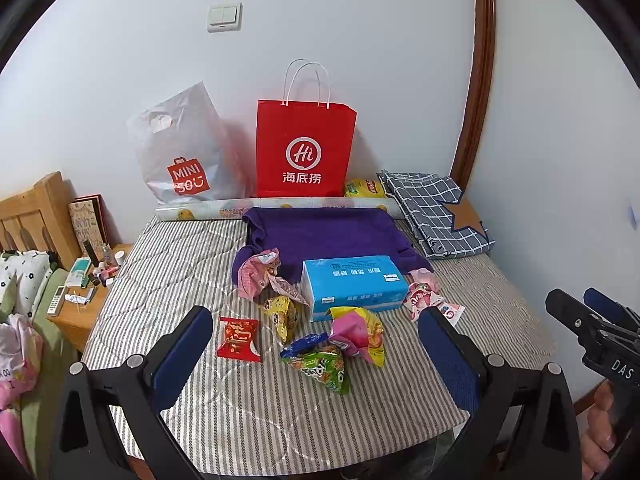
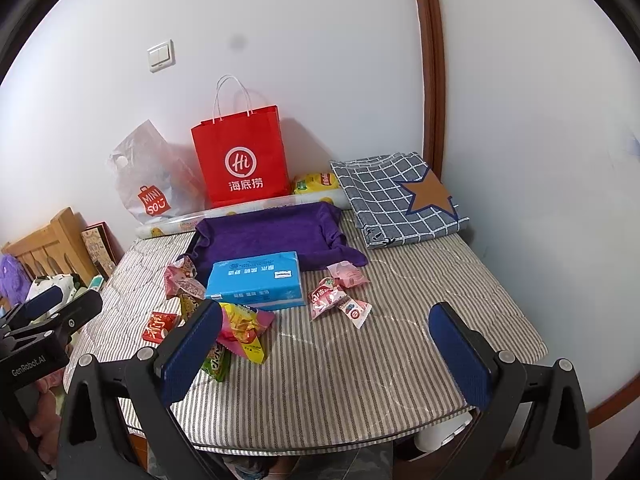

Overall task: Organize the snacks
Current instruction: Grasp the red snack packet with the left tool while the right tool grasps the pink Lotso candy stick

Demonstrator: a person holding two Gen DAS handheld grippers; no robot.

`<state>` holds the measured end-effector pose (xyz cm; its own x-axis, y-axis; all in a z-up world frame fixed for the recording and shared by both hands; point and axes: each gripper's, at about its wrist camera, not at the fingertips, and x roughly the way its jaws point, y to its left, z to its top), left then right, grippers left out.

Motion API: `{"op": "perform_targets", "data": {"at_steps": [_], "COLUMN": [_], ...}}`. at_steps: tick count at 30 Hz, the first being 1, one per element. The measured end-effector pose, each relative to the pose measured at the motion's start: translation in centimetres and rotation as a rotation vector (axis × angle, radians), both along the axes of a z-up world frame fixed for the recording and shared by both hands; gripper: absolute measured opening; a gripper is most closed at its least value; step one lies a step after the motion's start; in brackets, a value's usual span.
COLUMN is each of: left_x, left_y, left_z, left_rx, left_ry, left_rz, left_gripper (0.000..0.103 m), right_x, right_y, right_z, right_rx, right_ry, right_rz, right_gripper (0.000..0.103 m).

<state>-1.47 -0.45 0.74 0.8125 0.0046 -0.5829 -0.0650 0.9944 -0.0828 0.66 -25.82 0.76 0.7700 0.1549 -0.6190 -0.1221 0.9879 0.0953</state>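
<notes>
Several snack packets lie on the striped table top: a red packet (image 1: 239, 339) (image 2: 159, 326), a yellow one (image 1: 283, 317), a green one (image 1: 324, 368), a pink-yellow bag (image 1: 360, 332) (image 2: 244, 330), and pink packets left (image 1: 256, 274) and right (image 1: 424, 300) (image 2: 336, 298) of a blue tissue box (image 1: 354, 286) (image 2: 256, 280). A purple cloth tray (image 1: 328, 236) (image 2: 272, 236) lies behind the box. My left gripper (image 1: 316, 348) is open and empty above the near snacks. My right gripper (image 2: 326, 344) is open and empty over the bare front of the table.
A red paper bag (image 1: 306, 148) (image 2: 242, 156), a white Miniso plastic bag (image 1: 180, 152), a roll of paper (image 1: 224, 212) and a yellow packet (image 1: 366, 188) stand along the wall. A checked folded cloth (image 2: 396, 200) lies at back right. A cluttered nightstand (image 1: 88, 280) stands left.
</notes>
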Motion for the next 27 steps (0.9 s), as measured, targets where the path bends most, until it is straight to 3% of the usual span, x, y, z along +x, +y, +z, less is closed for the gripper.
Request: {"op": "perform_targets", "data": {"at_steps": [16,23,27], "left_x": [1.7,4.2,6.0], "left_y": [1.4,2.8,3.8], "left_z": [-1.6,-4.4,-6.4], "left_rx": [0.028,0.051,0.047], "left_ry": [0.014,0.082,0.129], "left_rz": [0.048,0.062,0.062], "left_gripper": [0.103,0.103,0.103], "right_x": [1.8,4.4,6.5], "right_y": [0.4,-0.5,-1.5], "right_z": [-1.4,-4.6,-7.1], "right_rx": [-0.039,-0.086,-0.083], "right_ry": [0.012,0.056,0.114], "right_rz": [0.019,0.001,-0.004], "right_gripper": [0.102,0.100,0.091]}}
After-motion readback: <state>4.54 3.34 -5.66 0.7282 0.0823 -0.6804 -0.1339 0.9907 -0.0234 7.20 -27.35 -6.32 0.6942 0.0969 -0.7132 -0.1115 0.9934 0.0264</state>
